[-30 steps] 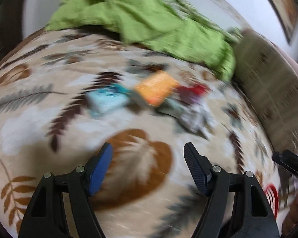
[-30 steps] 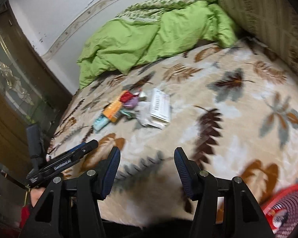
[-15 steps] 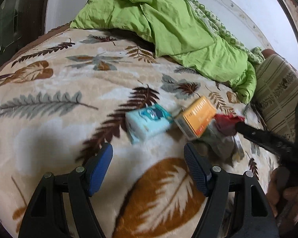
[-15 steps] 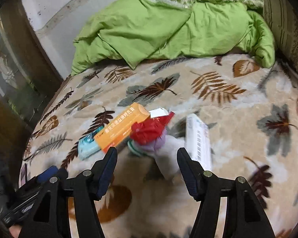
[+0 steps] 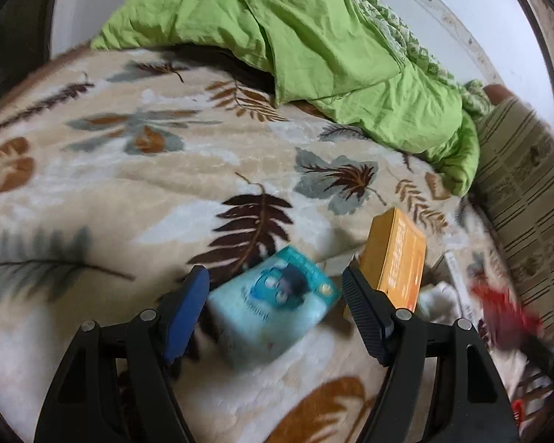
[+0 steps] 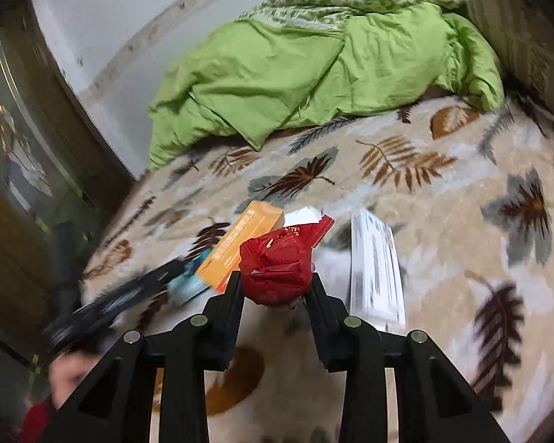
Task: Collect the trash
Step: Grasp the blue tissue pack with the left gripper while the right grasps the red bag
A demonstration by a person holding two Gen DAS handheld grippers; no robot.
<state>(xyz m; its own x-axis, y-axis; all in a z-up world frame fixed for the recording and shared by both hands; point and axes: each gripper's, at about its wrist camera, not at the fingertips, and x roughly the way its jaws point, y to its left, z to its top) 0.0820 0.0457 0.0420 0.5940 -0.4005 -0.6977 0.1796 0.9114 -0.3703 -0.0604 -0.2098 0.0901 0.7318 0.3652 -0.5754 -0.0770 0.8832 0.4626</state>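
Nearest the right wrist camera, the right gripper (image 6: 275,288) is being closed around the red wrapper (image 6: 277,269); its jaws are closing, and the crumpled wrapper is sitting between them with both fingers at its sides. Being light and crinkled, it is judged likely to be squeezed out or only pinched at a fold, so it may be dropped on lifting. The pale wad beneath it may be dragged along.

In the left wrist view, the left gripper (image 5: 273,304) is being held spread and unclenched, and the teal packet (image 5: 273,306) is being straddled, lying between the fingers without visible contact. Blur is hiding the exact gap.

Just beyond, the orange box (image 5: 397,262) is lying close to the left gripper's right finger and may be nudged. The white leaflet (image 6: 376,269) is lying beside the wrapper. All are resting mid-bed on the leaf-patterned blanket (image 5: 129,192), well short of the green duvet (image 5: 314,44) bunched along the far edge.
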